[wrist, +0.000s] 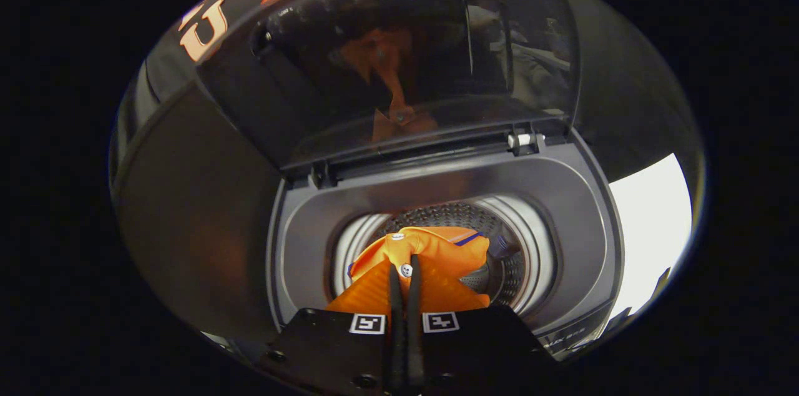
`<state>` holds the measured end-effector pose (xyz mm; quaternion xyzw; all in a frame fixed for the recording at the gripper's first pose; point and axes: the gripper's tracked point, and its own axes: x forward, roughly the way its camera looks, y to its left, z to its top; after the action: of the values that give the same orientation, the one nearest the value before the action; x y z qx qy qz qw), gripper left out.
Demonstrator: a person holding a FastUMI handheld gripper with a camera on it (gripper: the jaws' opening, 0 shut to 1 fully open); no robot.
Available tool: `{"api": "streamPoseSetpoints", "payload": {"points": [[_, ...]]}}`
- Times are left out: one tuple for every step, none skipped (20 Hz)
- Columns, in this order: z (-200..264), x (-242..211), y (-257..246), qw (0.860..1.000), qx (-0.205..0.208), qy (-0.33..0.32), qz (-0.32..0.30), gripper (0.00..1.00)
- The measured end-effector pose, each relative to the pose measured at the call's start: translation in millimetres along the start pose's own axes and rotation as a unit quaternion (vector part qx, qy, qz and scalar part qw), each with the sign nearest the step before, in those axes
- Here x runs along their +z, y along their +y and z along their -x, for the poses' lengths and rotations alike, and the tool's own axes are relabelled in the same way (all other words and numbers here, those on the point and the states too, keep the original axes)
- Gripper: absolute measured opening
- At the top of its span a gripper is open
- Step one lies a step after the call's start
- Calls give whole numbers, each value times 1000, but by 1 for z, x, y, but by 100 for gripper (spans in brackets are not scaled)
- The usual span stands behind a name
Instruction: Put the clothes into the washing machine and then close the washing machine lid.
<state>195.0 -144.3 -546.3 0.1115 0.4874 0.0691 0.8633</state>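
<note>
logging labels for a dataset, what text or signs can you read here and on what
No legible words.
Washing machine front edge, beside the fingers: a small pale print, too blurred to read.
Gripper: two square black-and-white markers, patterns rather than text; fingers shut on the orange garment over the drum.

orange garment (431,252) with blue trim, dark grey washing machine (562,196), perforated drum (437,216)

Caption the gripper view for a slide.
Tongs shut on orange garment, lowering it into the washing machine drum; lid raised.
</note>
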Motion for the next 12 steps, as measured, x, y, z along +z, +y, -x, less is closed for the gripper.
{"api": "streamPoseSetpoints", "payload": {"points": [[-5, -4, -2, 1000, -4, 5, -1, 8], [-10, -7, -1, 1000, -5, 8, -3, 8], [-13, -9, -3, 1000, -9, 12, -2, 8], [-15, -13, -5, 1000, -12, 20, -1, 8], [-17, -15, -5, 1000, -13, 26, 0, 9], [-17, -16, -7, 999, -19, 30, 2, 10], [-21, -21, -7, 999, -22, 36, -2, 12], [-20, -22, -8, 999, -25, 31, -2, 28], [-21, -20, -6, 999, -18, 27, 1, 44], [-23, -19, -10, 999, -25, 27, 2, 60], [-23, -21, -11, 999, -23, 26, 3, 74], [-25, -23, -13, 999, -23, 29, -2, 88]]}}
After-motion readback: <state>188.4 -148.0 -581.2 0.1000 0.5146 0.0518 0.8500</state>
